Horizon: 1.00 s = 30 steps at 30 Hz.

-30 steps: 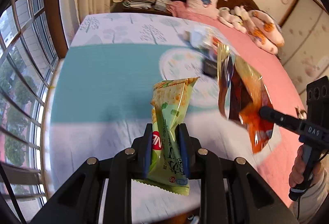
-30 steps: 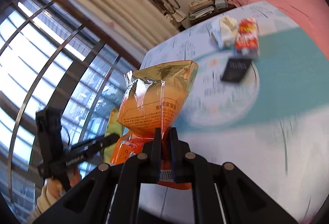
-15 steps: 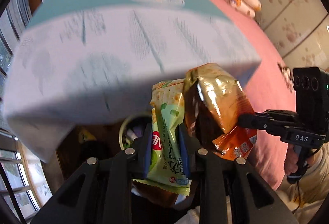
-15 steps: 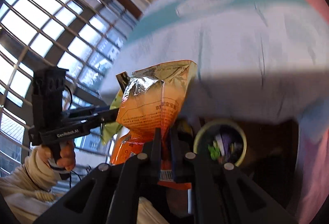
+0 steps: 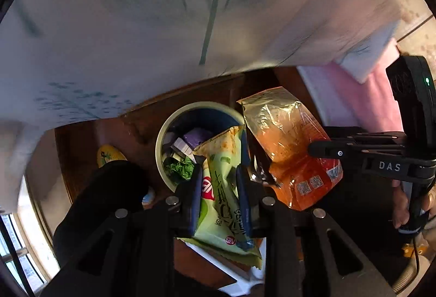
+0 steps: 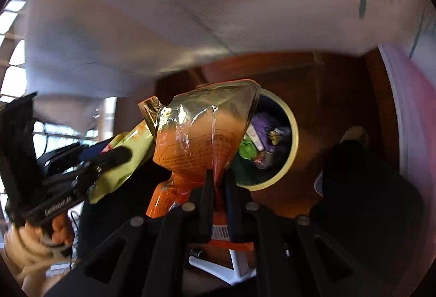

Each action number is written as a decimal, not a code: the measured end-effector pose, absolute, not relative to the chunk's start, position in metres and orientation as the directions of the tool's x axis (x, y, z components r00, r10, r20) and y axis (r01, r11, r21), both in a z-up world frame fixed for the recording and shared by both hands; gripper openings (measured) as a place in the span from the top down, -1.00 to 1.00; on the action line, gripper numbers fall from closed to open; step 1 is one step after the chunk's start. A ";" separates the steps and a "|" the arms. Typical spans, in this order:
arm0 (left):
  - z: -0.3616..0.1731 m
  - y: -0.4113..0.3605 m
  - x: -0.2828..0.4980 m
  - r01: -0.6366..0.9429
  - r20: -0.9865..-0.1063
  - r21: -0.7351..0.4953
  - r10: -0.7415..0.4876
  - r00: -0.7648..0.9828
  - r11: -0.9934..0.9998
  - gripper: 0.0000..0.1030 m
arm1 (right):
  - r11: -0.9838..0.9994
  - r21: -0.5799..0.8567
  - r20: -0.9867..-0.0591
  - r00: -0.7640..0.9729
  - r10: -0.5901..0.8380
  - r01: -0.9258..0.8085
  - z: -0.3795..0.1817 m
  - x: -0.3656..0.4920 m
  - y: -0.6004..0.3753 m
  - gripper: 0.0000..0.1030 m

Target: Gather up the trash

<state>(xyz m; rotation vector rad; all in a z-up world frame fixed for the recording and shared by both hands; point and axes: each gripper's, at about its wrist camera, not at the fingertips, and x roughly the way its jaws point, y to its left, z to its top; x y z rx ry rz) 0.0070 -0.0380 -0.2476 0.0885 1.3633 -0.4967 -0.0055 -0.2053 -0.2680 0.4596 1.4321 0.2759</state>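
My left gripper (image 5: 218, 188) is shut on a green snack wrapper (image 5: 222, 179) and holds it over the near rim of a round pale-rimmed trash bin (image 5: 163, 133) on the wooden floor. My right gripper (image 6: 218, 185) is shut on an orange and gold chip bag (image 6: 201, 136), held just left of the same bin (image 6: 293, 139). The bin holds purple, white and green scraps. The chip bag (image 5: 288, 144) shows in the left wrist view beside the green wrapper, which also shows in the right wrist view (image 6: 122, 163).
The bed's white and teal cover (image 5: 190, 11) hangs over the upper part of both views. A pink sheet (image 5: 368, 95) lies to the right. A yellow slipper (image 5: 109, 155) and my dark-trousered leg (image 5: 106, 199) are left of the bin. A window (image 6: 16, 57) is at far left.
Both grippers have swung down from above the bed to the floor beside it. The trash bin is now close under both held packets, and the bed top is out of sight.
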 end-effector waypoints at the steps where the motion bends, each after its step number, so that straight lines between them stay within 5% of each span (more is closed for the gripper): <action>1: -0.258 -0.041 0.011 0.385 -0.954 -0.214 -0.277 0.115 0.898 0.57 | 0.884 0.456 -0.888 0.122 0.444 0.106 -0.278 -0.004 -0.205 0.86; 11: -0.332 -0.071 0.037 0.364 -0.978 -0.146 -0.191 0.089 0.920 0.57 | 0.864 0.402 -0.912 0.049 0.407 0.302 -0.382 0.016 -0.202 0.86; 25: -0.365 -0.062 0.054 0.257 -0.980 -0.173 -0.193 0.055 0.951 0.49 | 0.890 0.362 -0.927 0.008 0.375 0.277 -0.411 0.034 -0.186 0.71; 30: -0.377 -0.059 0.058 0.246 -0.984 -0.159 -0.174 0.042 0.956 0.14 | 0.905 0.334 -0.937 -0.015 0.350 0.263 -0.421 0.038 -0.182 0.25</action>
